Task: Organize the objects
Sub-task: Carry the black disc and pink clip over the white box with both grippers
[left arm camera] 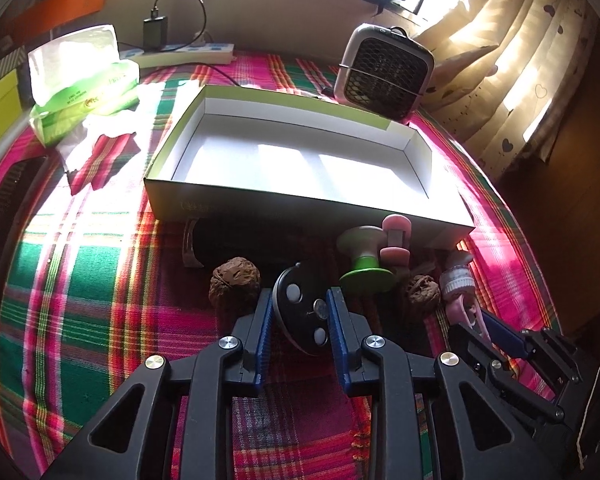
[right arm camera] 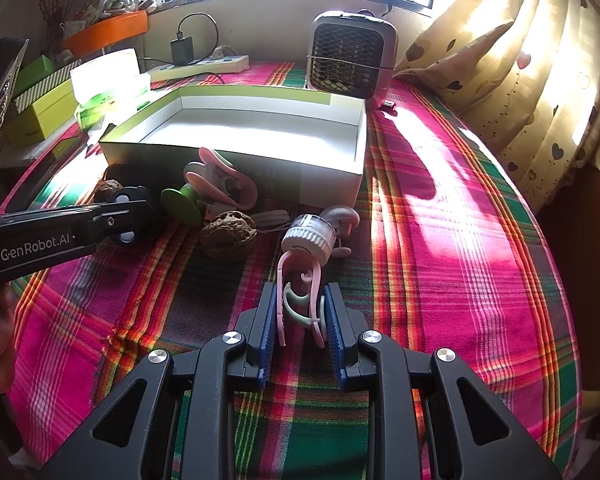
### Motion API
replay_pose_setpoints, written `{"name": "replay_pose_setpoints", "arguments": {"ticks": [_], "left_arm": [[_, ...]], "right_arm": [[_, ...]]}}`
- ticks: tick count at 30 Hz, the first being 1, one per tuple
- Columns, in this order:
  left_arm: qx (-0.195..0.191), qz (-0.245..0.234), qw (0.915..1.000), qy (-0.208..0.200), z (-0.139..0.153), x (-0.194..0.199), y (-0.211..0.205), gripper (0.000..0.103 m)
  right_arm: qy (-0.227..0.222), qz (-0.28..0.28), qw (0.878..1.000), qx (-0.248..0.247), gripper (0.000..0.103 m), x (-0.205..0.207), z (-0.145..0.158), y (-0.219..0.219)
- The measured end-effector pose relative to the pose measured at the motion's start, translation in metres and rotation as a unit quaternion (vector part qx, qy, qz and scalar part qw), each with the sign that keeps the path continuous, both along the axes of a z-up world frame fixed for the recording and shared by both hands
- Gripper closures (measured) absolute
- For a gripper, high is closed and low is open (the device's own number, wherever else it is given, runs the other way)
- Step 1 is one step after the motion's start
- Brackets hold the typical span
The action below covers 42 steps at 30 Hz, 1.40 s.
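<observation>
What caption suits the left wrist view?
Left gripper shut on black disc before empty box.

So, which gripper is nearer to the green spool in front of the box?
Left. The left gripper, shut on a black disc, sits just beside the green spool. The right gripper, holding pink clips, is farther, past a walnut.
</observation>
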<state>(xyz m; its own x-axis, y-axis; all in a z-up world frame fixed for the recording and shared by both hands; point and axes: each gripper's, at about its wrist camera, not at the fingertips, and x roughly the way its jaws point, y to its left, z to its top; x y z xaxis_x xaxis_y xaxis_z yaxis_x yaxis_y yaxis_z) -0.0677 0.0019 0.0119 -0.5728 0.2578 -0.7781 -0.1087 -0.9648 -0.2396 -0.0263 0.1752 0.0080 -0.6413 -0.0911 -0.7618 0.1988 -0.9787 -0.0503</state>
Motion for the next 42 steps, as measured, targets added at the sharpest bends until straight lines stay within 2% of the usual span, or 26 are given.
{"name": "replay_pose_setpoints", "arguments": {"ticks": [19,28,42], "left_arm": [[-0.014,-0.020,0.9991,0.034,0.035,0.003,-0.006,0.080],[-0.019,-0.027,0.9982,0.050,0.053,-0.016,-0.009,0.080],[-0.031,-0.025,0.9976,0.058,0.062,-0.059,-0.017,0.080]], "right_arm": [[0.035,0.018,0.999,-0.028,0.079,-0.008,0.034,-0.004],[0.035,0.020,0.998,-0.046,0.079,-0.029,0.049,-0.006],[0.033,0.016,0.998,-0.044,0.078,-0.077,0.065,-0.012]]}}
